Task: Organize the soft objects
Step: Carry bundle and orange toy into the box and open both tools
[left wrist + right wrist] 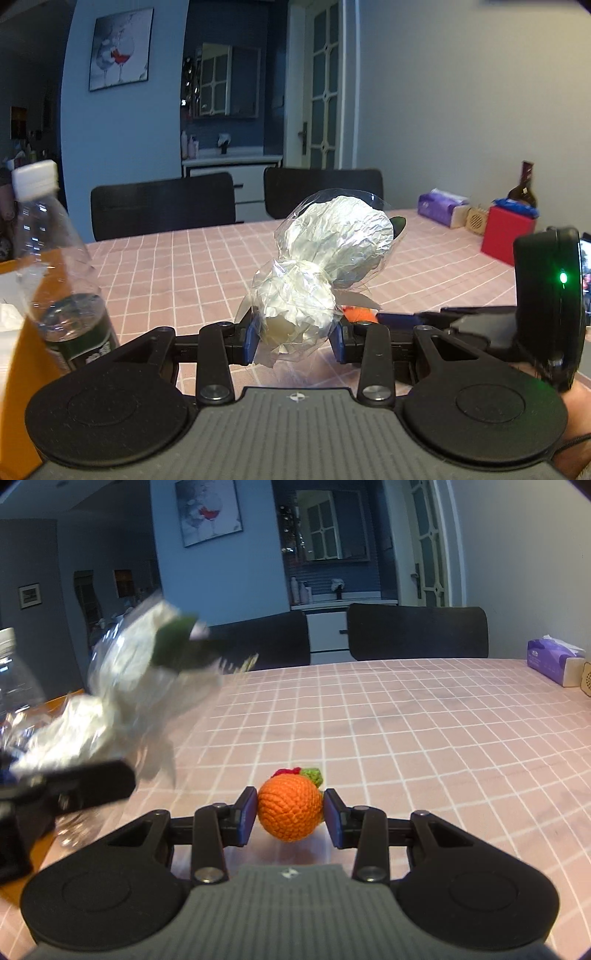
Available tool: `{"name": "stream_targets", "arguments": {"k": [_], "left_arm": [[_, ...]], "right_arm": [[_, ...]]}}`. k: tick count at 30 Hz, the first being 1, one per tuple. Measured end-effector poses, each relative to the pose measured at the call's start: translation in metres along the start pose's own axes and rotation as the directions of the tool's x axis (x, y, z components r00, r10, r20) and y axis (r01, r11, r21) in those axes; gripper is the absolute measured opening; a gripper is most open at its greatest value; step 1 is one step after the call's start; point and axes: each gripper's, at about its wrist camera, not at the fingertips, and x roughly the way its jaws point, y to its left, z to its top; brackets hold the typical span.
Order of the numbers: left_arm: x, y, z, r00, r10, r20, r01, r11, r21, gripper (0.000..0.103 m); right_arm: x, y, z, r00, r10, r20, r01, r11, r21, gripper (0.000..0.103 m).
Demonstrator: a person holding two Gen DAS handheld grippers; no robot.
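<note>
Plastic wrap covers the white crinkled bundle [317, 273] that the left gripper [295, 341] holds. Its two blue pads [250, 341] press on the lower, narrower ball of the bundle, so the jaws stand partly closed around it. The bigger upper part rises toward 1 o'clock from the grip, above the pink checked tablecloth [177, 266]. A small dark green piece shows at the far edge of the bundle, at about 2 o'clock.

The right gripper [290, 814] is also partly closed, and it has hold of the orange crochet ball [289, 808]. Both blue pads [246, 818] touch the sides of the ball. The ball carries a small green and red knitted top on its far side, at 12 o'clock. In the right wrist view the wrapped bundle appears blurred at 10 o'clock, high above the table.

A clear plastic bottle [55, 273] with a white cap and a little water stands at 9 o'clock in the left wrist view, on an orange surface at the table edge. Two dark chairs [417, 631] stand at the far side of the table, at 12 o'clock. A purple tissue pack [554, 661] lies at 2 o'clock, and a red box [508, 234] is near it in the left wrist view.
</note>
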Motion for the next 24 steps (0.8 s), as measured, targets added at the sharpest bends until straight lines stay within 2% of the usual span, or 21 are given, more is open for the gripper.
{"name": "stream_targets", "arguments": {"k": [7, 13, 19, 24], "left_arm": [[-0.048, 0.009, 0.0, 0.997, -0.035, 0.076, 0.038, 0.998, -0.044, 0.042], [-0.095, 0.028, -0.002, 0.988, -0.02, 0.153, 0.032, 0.996, -0.079, 0.042], [-0.133, 0.062, -0.004, 0.984, 0.04, 0.176, -0.019, 0.992, -0.124, 0.042], [-0.152, 0.099, 0.006, 0.991, 0.069, 0.117, -0.053, 0.989, -0.138, 0.043]], "right_arm": [[-0.059, 0.024, -0.002, 0.998, 0.045, 0.051, -0.042, 0.998, -0.054, 0.039], [-0.103, 0.055, 0.002, 0.987, 0.115, 0.111, -0.1, 0.987, -0.129, 0.039], [-0.137, 0.102, 0.011, 0.957, 0.252, 0.141, -0.213, 0.946, -0.243, 0.039], [-0.152, 0.147, 0.025, 0.922, 0.366, 0.129, -0.302, 0.884, -0.357, 0.039]]}}
